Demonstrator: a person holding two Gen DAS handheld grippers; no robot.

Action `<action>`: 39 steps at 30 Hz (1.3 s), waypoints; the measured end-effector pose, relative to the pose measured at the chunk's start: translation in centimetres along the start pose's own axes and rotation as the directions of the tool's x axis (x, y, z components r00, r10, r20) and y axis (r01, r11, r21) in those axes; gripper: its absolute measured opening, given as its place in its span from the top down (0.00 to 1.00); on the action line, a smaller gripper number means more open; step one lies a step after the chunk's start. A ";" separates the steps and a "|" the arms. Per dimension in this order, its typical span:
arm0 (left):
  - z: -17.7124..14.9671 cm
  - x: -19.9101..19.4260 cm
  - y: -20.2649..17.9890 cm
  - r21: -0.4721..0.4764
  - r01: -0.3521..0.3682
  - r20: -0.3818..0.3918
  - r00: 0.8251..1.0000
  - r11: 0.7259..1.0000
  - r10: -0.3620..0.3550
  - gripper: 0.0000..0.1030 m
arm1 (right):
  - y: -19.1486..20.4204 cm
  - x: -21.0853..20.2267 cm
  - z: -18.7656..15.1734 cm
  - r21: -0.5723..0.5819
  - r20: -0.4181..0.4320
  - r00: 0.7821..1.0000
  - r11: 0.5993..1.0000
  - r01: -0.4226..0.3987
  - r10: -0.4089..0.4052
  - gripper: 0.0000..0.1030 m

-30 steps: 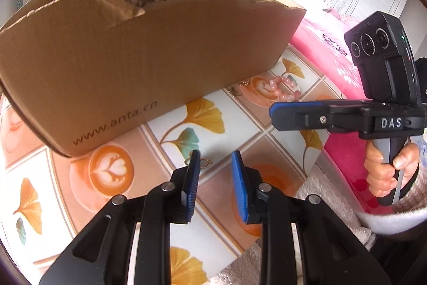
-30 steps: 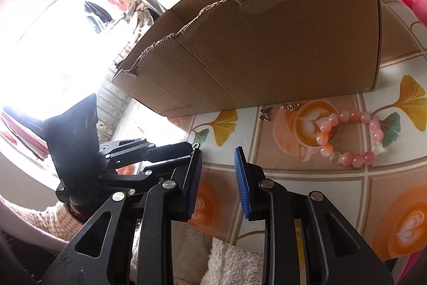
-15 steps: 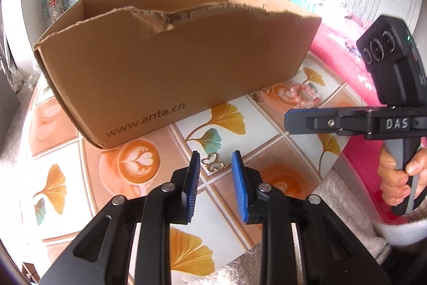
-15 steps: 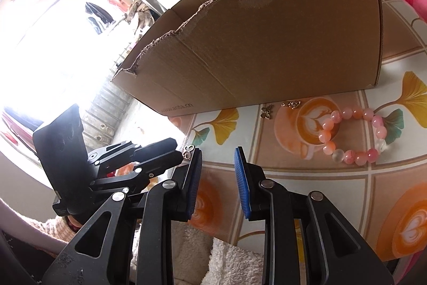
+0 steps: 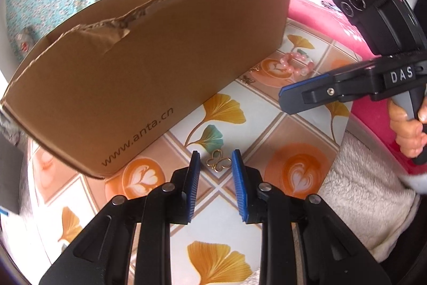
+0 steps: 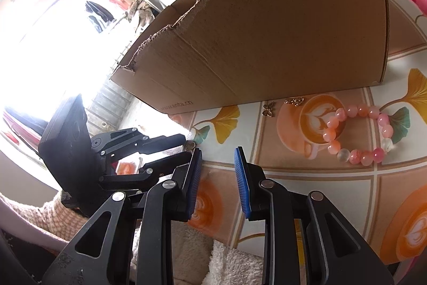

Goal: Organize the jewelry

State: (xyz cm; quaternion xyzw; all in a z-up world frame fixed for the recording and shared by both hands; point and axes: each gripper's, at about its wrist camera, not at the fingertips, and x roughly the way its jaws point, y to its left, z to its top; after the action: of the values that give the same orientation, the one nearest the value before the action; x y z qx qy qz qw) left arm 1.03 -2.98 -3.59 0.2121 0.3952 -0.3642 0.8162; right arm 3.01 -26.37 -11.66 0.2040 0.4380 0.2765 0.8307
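1. The left hand-held gripper [image 5: 215, 164] is hovering low over the tabletop [image 5: 269, 108], its blue-padded fingers [image 5: 194, 186] parted with a clear gap, holding nothing.
2. A small gold butterfly-shaped charm [image 5: 219, 164] is lying flat on the tabletop between the two fingertips; whether the pads are touching it cannot be told. Its wings are spreading across the gap, from one pad toward the other.
3. The right hand-held gripper [image 6: 217, 167] is likewise standing open and gripping nothing, its fingers [image 6: 241, 186] pointing across the patterned oilcloth of ginkgo leaves and latte cups. In the left wrist view it is coming in from the right [image 5: 283, 100], held by a hand [image 5: 408, 130].
4. Farther out, a pink and clear beaded bracelet [image 6: 359, 134] is lying flat in a loop on a printed coffee cup, its longer span running left to right in the right wrist view.
5. Beyond it, a small dark butterfly charm [image 6: 268, 108] and a small gold charm [image 6: 295, 101] are lying just beside the base of the box.
6. A large brown cardboard box with a torn upper edge [image 5: 160, 58] is standing on the tabletop behind everything, its long side facing both cameras.
7. A pink blanket [image 5: 333, 23] is lying past the tabletop's edge.
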 end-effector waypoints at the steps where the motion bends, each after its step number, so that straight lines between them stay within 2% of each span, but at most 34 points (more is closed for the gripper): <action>1: 0.2 0.2 0.0 0.008 0.011 -0.003 1.000 1.000 -0.011 0.77 | 0.0 0.1 0.0 0.000 -0.002 1.000 1.000 0.002 -0.002 0.75; 5: 0.6 0.6 -0.2 0.040 0.028 -0.004 1.000 0.999 -0.028 0.78 | 0.1 0.6 0.2 0.002 -0.006 1.000 1.000 0.011 -0.011 0.75; 7: 0.5 0.5 -0.2 0.048 0.039 -0.002 0.999 0.998 -0.039 0.83 | 0.3 0.8 0.3 0.003 -0.008 1.000 1.000 0.016 -0.016 0.75; 9: 0.5 0.4 -0.5 0.056 0.032 -0.003 0.999 0.998 -0.032 0.83 | 0.4 1.1 0.4 0.001 -0.013 1.000 1.000 0.020 -0.020 0.75; 17: 0.7 0.5 -1.0 0.032 0.013 -0.007 1.000 0.999 -0.013 0.84 | 1.4 1.6 1.0 -0.017 -0.014 0.999 0.999 0.030 -0.030 0.75; 18: 0.7 0.5 -1.0 0.027 0.011 -0.003 1.000 1.000 -0.011 0.88 | 1.4 1.6 1.0 -0.016 -0.014 0.999 0.999 0.031 -0.031 0.75; 25: 0.7 0.4 -0.8 0.006 0.021 -0.005 1.000 1.000 -0.021 0.89 | 1.8 1.5 1.1 -0.031 -0.006 0.999 0.999 0.036 -0.036 0.75; 28: 0.6 0.2 -0.3 -0.046 0.041 -0.003 0.999 0.998 -0.041 0.89 | 2.4 1.6 0.9 -0.066 -0.004 0.999 0.996 0.053 -0.053 0.75; 32: -0.1 -0.3 1.2 -0.187 0.086 0.024 0.996 0.979 -0.083 0.89 | 3.4 2.2 0.5 -0.107 -0.016 0.998 0.992 0.061 -0.063 0.70; 36: -1.1 -1.2 2.7 -0.292 0.073 0.061 0.996 0.954 -0.058 0.89 | 5.2 3.4 -0.1 -0.165 -0.014 0.995 0.982 0.091 -0.095 0.70; 39: -1.9 -1.8 3.6 -0.333 0.057 0.071 0.997 0.941 -0.035 0.89 | 6.9 4.8 -0.7 -0.236 -0.027 0.991 0.964 0.125 -0.135 0.70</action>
State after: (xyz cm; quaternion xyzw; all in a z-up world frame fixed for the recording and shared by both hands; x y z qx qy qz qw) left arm 2.09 1.33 -3.07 0.0494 0.4297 -0.3172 0.8440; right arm 2.72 -18.00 -10.99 0.0697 0.4324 0.2754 0.8558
